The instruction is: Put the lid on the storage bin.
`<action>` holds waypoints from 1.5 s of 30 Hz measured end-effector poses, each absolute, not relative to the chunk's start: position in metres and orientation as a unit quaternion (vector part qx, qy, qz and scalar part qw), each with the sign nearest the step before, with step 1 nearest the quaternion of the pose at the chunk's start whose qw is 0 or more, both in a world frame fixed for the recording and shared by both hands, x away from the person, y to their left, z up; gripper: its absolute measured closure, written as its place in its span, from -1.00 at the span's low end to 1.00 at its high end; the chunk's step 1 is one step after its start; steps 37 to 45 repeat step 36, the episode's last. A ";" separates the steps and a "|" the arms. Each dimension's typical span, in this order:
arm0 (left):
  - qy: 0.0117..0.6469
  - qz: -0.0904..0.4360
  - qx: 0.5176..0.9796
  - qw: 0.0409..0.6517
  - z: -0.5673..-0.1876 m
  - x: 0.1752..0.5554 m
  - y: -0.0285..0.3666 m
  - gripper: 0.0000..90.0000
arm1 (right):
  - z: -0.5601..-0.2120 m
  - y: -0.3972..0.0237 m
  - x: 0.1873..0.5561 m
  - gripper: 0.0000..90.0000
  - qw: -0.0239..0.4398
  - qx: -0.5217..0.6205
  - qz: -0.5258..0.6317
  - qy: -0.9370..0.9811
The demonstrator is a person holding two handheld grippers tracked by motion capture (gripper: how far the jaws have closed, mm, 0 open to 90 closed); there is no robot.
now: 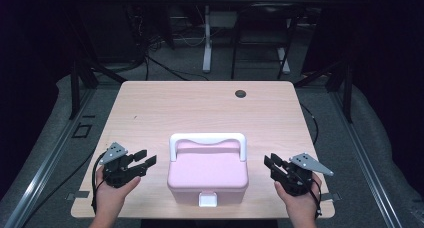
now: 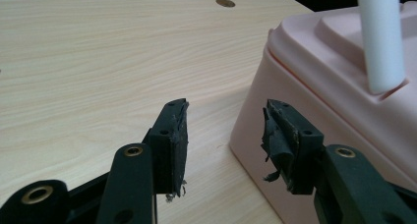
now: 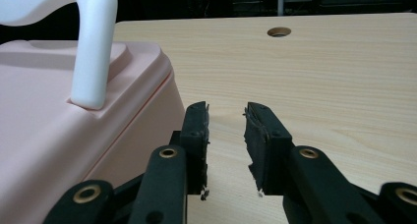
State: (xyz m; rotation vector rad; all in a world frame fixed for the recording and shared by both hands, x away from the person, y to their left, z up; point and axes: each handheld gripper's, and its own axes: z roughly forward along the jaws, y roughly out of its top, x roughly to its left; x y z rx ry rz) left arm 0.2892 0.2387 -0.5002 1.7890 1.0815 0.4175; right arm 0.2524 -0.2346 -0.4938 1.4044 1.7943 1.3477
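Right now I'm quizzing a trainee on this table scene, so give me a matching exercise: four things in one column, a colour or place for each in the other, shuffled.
Things:
1. box
2. handle
3. left hand-held gripper
4. cable hole

Descriptions:
A. white, arched over the lid
B. far side of the table
C. pink, at the table's near middle
D. beside the box, jaws open, nothing between them

Pairs: 1-C, 2-A, 3-D, 4-B

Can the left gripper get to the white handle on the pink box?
Probably yes. The left gripper is open beside the pink box, and nothing lies between it and the upright white handle.
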 end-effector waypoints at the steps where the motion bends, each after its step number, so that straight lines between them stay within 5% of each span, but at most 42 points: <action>1: 0.447 0.174 0.732 0.484 -0.502 0.289 0.239 0.15 | -0.494 -0.235 0.252 0.56 0.243 0.517 0.493 0.656; 45: 0.451 0.178 0.739 0.467 -0.524 0.290 0.239 0.05 | -0.514 -0.234 0.258 0.34 0.255 0.507 0.478 0.670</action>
